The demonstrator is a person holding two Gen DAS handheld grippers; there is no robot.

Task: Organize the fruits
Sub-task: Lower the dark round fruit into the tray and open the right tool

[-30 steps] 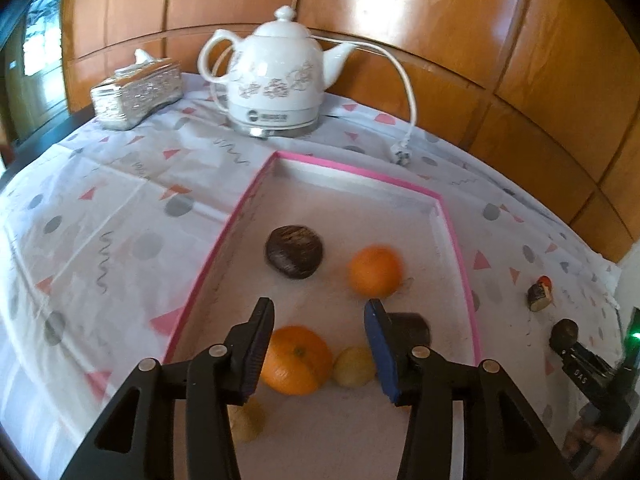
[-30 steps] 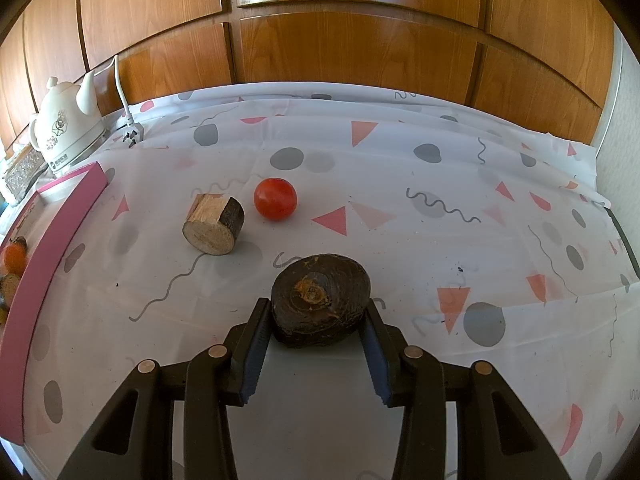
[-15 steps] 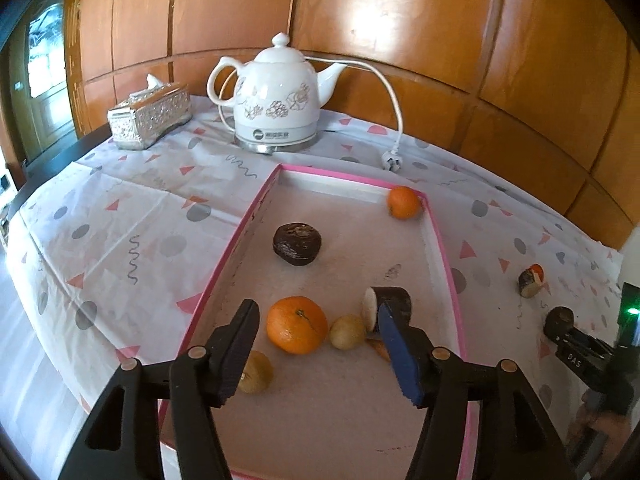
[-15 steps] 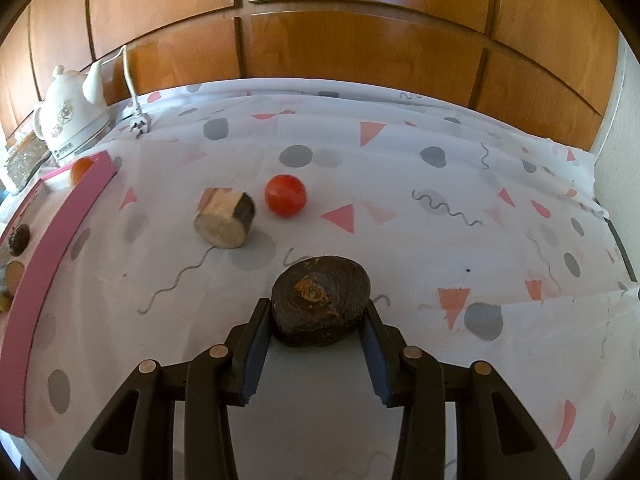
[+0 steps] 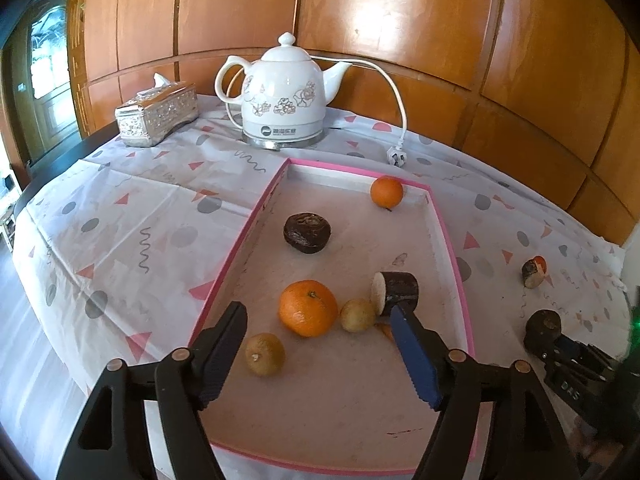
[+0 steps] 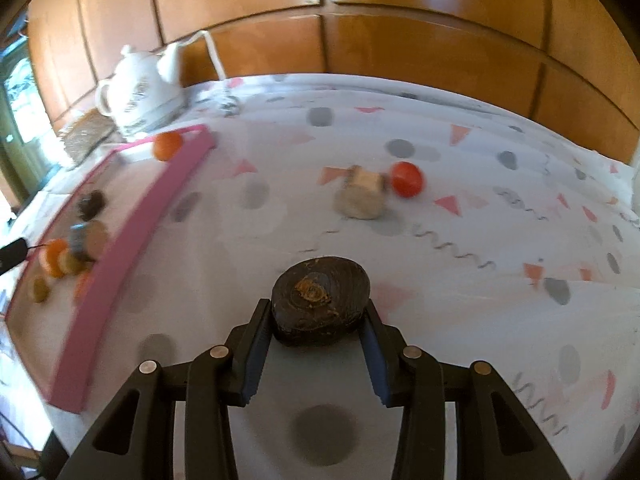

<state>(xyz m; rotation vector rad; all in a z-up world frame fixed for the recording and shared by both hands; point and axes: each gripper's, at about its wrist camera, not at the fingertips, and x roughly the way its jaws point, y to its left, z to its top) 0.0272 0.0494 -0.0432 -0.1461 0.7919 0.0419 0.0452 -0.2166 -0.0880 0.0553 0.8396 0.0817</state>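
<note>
Left wrist view: the left tool [image 5: 320, 354] hangs over the near half of the pink-rimmed tray [image 5: 448, 236], fingers spread wide with nothing between them. Below lie a big orange [image 5: 308, 307] with its stem up, a small yellowish fruit [image 5: 357, 315] touching it, another yellowish fruit [image 5: 265, 354] nearer the left finger, and a dark cut log piece [image 5: 396, 293] lying on its side, pale cut face turned left. A dark wrinkled fruit [image 5: 307, 232] sits mid-tray, and a small orange [image 5: 386, 191] rests in the far right corner against the rim. There is open floor in the tray's near end and far left. Beyond stand a white kettle [image 5: 284, 96] and a silver tissue box [image 5: 158, 114].

Right wrist view, rather blurred: the right tool [image 6: 318, 334] is clamped on a dark round fruit [image 6: 320, 300], flat and wide across the fingers, stem scar facing up, above the bench [image 6: 480, 320]. The tray lies well to its left. A pale wood piece [image 6: 362, 196] and a red tomato [image 6: 407, 179] sit just beside each other farther out on the cloth.
</note>
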